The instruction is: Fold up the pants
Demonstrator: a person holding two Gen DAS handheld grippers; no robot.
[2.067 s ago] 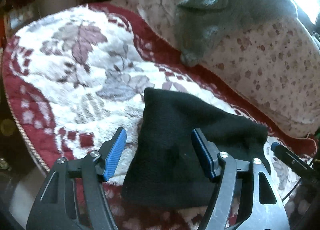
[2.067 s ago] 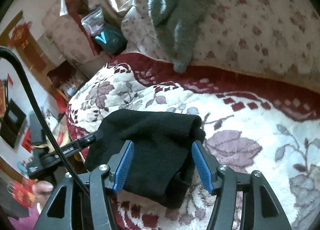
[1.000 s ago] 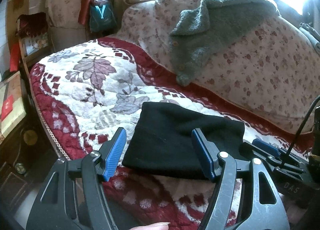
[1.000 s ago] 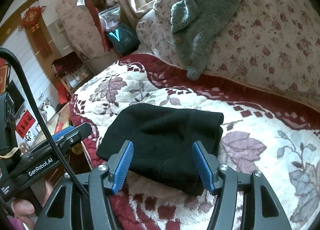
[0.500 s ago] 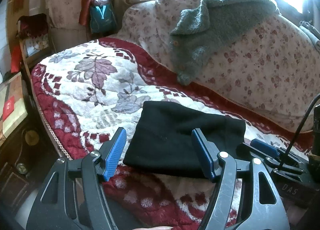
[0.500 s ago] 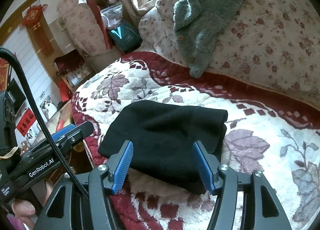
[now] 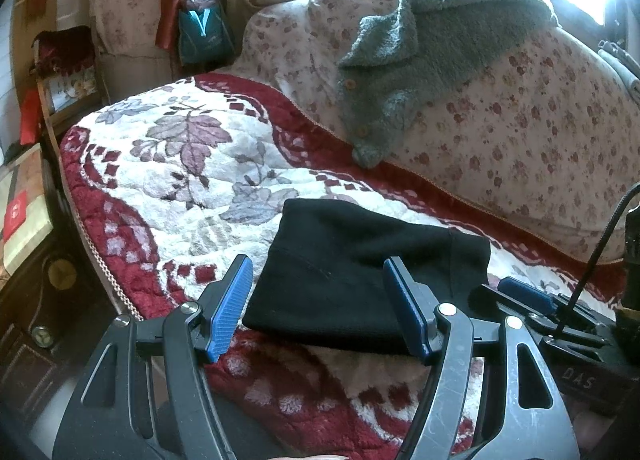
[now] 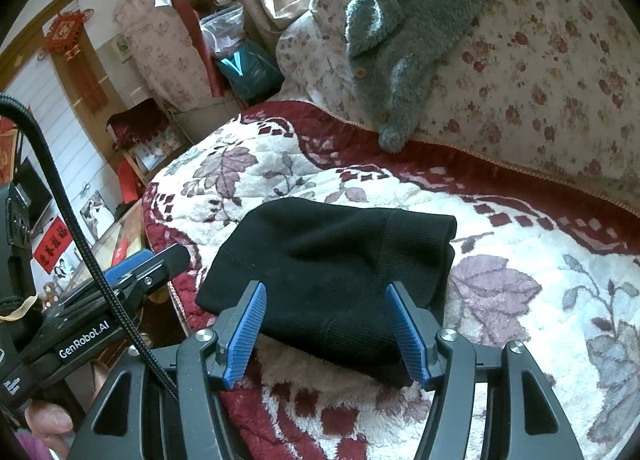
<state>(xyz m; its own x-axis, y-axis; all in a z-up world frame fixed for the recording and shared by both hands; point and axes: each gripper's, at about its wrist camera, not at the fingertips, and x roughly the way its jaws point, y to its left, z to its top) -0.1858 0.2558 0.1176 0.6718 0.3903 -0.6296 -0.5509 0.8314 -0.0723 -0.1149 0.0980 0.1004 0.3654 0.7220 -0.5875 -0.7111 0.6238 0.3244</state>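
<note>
The black pants (image 7: 360, 272) lie folded into a compact bundle on the red and white floral blanket (image 7: 180, 179), near its front edge. They also show in the right wrist view (image 8: 332, 272), ribbed cuff to the right. My left gripper (image 7: 320, 308) is open and empty, held just in front of the bundle, apart from it. My right gripper (image 8: 326, 324) is open and empty, also just in front of the bundle. Each gripper shows in the other's view, the right one (image 7: 528, 300) at the bundle's right and the left one (image 8: 132, 272) at its left.
A grey fleece jacket (image 7: 432, 39) drapes over the floral sofa back (image 7: 520, 131) behind. The blanket's edge (image 7: 100, 260) drops off at the left, with dark furniture (image 7: 36, 324) below. A teal bag (image 7: 202, 35) stands at the far corner.
Both grippers have pulled back and up from the folded pants, which stay put on the blanket. In the last half second little has moved.
</note>
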